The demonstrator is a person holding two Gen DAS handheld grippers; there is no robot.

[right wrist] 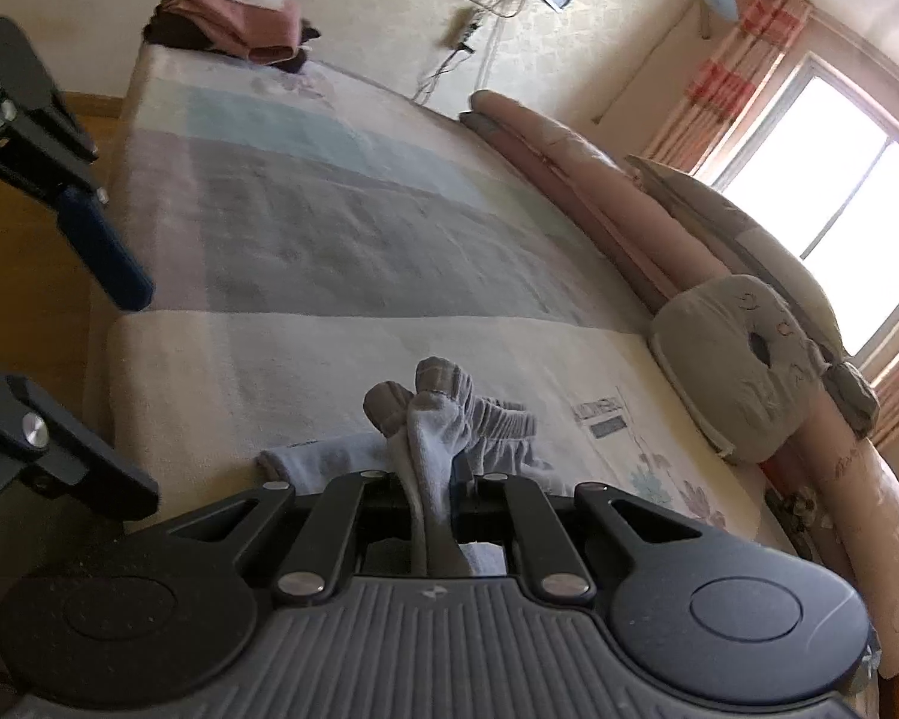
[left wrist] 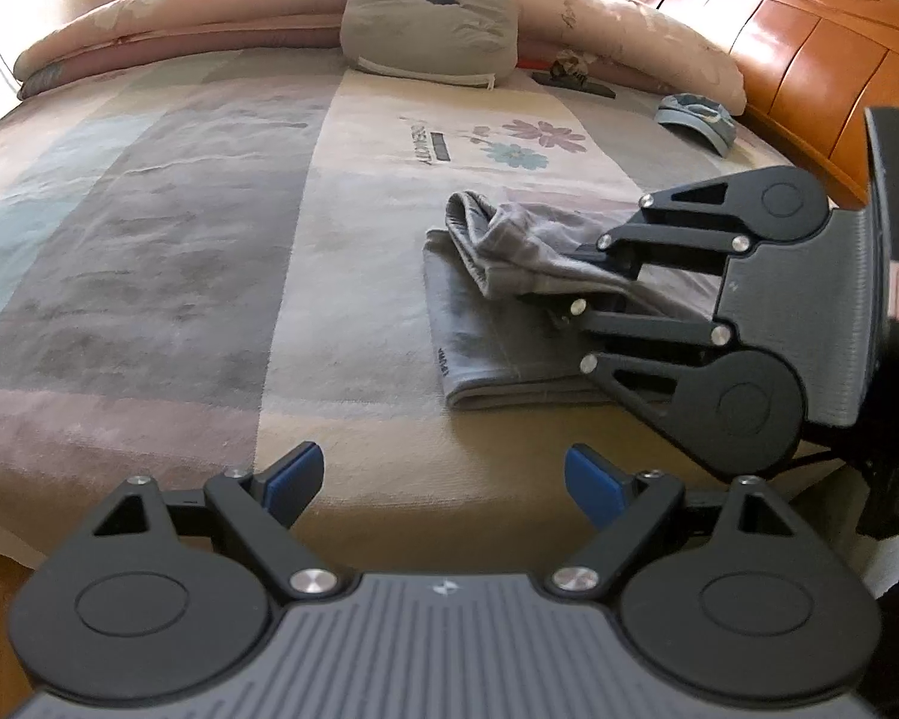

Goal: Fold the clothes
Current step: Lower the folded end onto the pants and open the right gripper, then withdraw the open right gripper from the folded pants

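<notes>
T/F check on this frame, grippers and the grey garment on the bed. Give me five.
1. The right gripper is shut on the grey garment. True.
2. The left gripper is holding a corner of the garment. False: its jaws stand open over the bedspread with nothing between them.
3. Part of the garment lies flat on the bed while a bunched part is lifted by the right gripper. True.
4. The grey cushion sits on top of the garment. False: it is at the far side of the bed, against the rolled pink quilt, well apart from the garment.
5. A small blue cap lies near the wooden headboard. True.
</notes>
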